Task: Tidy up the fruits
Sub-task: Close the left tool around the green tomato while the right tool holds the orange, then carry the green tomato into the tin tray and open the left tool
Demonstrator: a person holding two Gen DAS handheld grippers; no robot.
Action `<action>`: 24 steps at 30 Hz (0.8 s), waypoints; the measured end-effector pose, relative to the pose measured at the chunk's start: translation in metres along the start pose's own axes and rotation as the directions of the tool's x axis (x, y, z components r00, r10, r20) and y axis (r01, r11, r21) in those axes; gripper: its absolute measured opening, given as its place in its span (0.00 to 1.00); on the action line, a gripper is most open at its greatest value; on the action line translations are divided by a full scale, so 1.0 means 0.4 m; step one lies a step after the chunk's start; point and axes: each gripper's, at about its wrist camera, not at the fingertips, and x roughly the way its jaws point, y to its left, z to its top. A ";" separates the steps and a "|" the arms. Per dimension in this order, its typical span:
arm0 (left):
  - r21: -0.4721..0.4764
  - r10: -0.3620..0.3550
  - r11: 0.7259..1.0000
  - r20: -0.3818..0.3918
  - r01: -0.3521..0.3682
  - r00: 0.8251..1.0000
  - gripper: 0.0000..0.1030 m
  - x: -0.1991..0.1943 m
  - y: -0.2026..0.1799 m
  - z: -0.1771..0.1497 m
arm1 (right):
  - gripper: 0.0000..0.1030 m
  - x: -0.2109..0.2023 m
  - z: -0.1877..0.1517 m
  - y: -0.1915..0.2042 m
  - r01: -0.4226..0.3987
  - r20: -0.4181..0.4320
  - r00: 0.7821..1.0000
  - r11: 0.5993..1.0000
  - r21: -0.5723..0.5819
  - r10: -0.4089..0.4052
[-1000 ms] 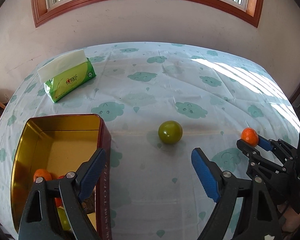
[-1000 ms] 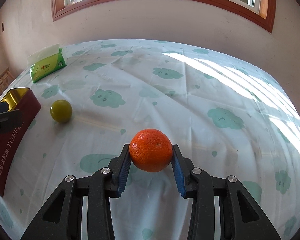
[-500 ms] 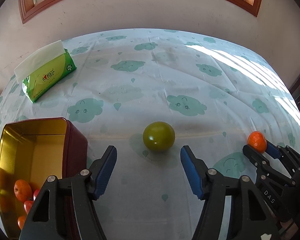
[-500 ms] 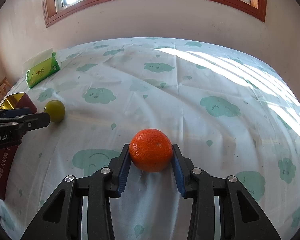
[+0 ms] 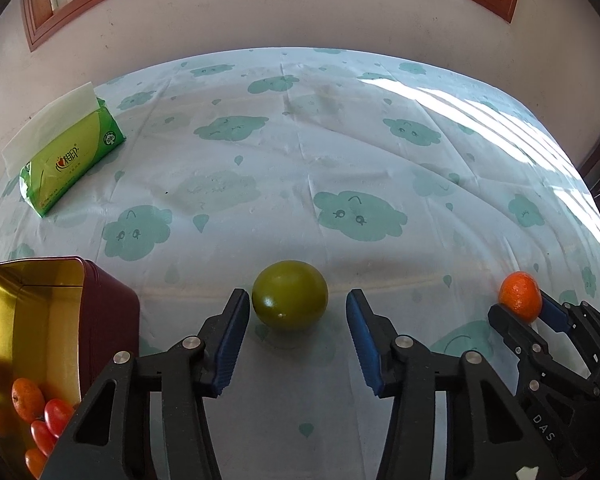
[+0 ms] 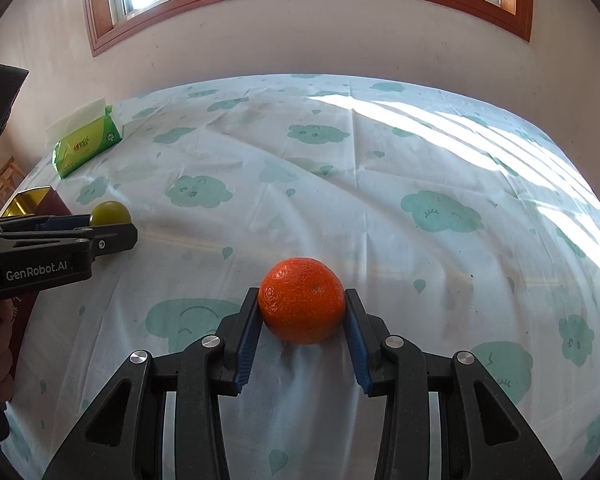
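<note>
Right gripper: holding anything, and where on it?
Yes: the right gripper is shut on the round orange mandarin, blue pads on its left and right sides. The left gripper holds nothing.

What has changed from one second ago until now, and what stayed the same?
The left gripper moved forward from over the tin to the green fruit, which now sits between its open fingers, not yet gripped. The right gripper stays shut on the orange. The tissue pack did not move.
</note>
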 end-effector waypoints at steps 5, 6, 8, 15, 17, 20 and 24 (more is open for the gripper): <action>-0.030 -0.005 1.000 -0.019 0.004 1.000 0.32 0.013 0.013 0.002 | 0.40 -0.001 -0.001 0.001 0.000 0.000 1.000 1.000 0.000 0.000; -0.033 -0.007 0.999 -0.023 0.006 1.000 0.32 0.013 0.014 0.001 | 0.40 -0.001 -0.001 0.000 0.000 0.000 1.000 1.000 0.000 0.000; -0.023 -0.003 1.000 -0.027 0.002 1.000 0.32 0.011 0.010 -0.001 | 0.40 -0.001 -0.001 0.001 0.000 0.000 1.000 1.000 -0.001 0.000; -0.018 -0.010 1.000 -0.032 0.009 0.999 0.32 -0.022 0.002 -0.023 | 0.40 -0.001 -0.002 0.003 0.005 -0.001 1.000 1.000 -0.004 -0.005; -0.015 -0.004 1.000 -0.028 0.004 1.000 0.32 -0.042 -0.001 -0.033 | 0.40 0.001 -0.002 0.004 0.008 -0.002 1.000 1.000 -0.008 -0.008; -0.020 -0.011 1.000 -0.021 0.011 1.000 0.32 -0.078 -0.002 -0.049 | 0.41 0.003 0.001 0.008 0.017 -0.005 1.000 1.000 -0.017 -0.017; -0.012 -0.013 1.000 0.002 0.013 1.000 0.32 -0.138 -0.006 -0.073 | 0.41 0.005 0.001 0.012 0.026 -0.007 1.000 0.999 -0.026 -0.027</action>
